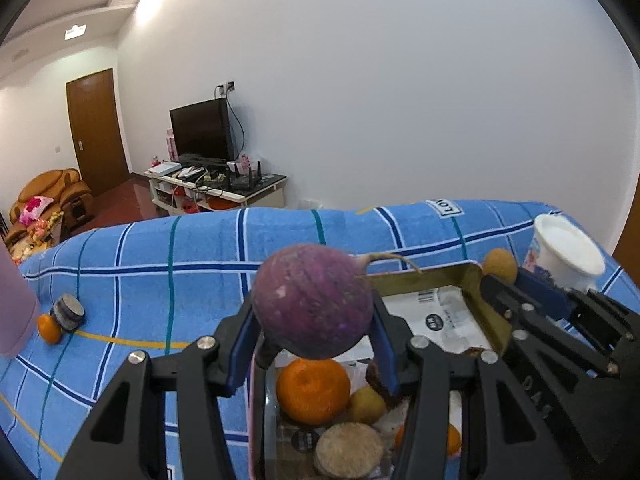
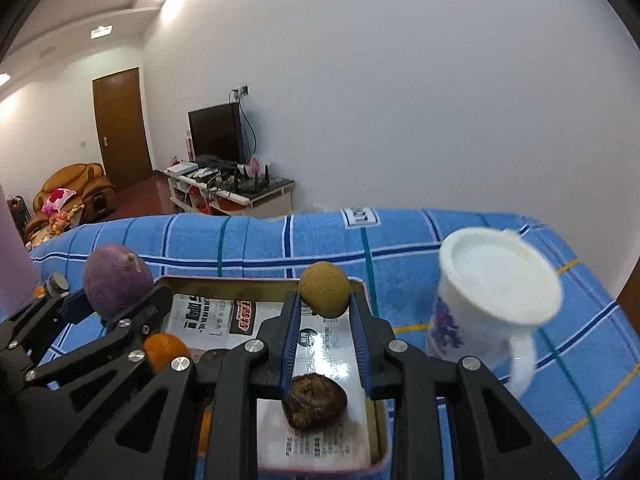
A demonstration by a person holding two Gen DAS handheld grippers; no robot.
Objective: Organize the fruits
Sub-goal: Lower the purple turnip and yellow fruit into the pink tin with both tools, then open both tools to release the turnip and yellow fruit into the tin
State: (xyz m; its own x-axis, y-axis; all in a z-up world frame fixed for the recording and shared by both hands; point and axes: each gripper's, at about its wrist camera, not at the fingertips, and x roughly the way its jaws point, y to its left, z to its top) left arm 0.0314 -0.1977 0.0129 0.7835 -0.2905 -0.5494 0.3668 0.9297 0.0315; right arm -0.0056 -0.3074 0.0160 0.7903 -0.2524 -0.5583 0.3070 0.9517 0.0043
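In the left wrist view my left gripper is shut on a round purple fruit, held above a metal tray lined with printed paper. Under it in the tray lie an orange, a small yellow fruit and a tan round piece. In the right wrist view my right gripper is shut on a small tan fruit over the tray's far rim. A dark brown fruit lies in the tray below it. My left gripper shows at the left with the purple fruit.
A blue checked cloth covers the table. A white mug stands right of the tray. On the left of the cloth lie a loose orange, a small round jar and a tall pink object.
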